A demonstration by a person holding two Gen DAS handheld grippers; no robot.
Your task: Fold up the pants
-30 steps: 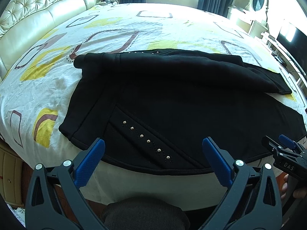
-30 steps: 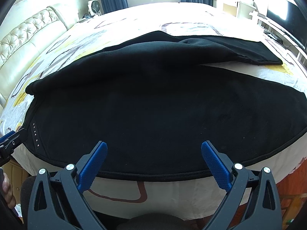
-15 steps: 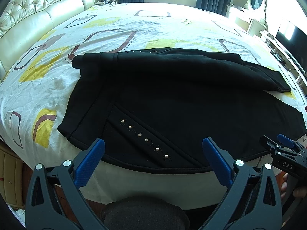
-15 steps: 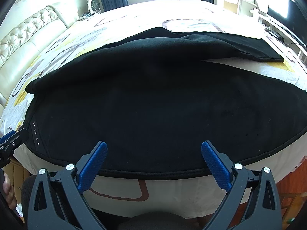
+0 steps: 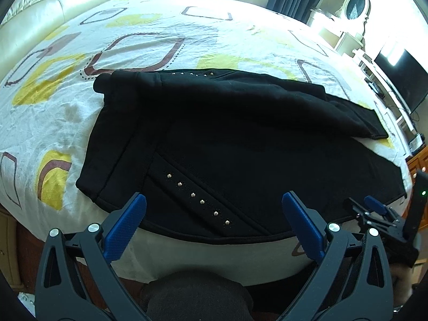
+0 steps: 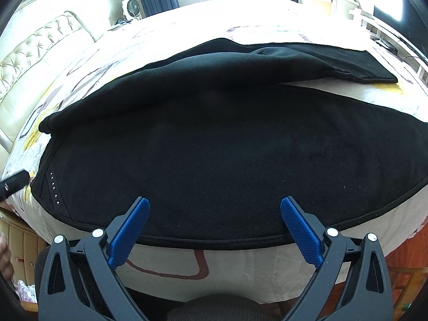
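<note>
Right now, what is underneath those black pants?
The black pants lie on a patterned bedsheet with yellow and brown shapes. Whatever pattern sits directly beneath the fabric is covered.

No readable text

No word, label, brand or number can be read in either view. The other gripper (image 5: 374,211), at the lower right of the left wrist view, shows no legible marking at this angle, and the dark screen (image 5: 404,80) at the right edge is blank.
</note>
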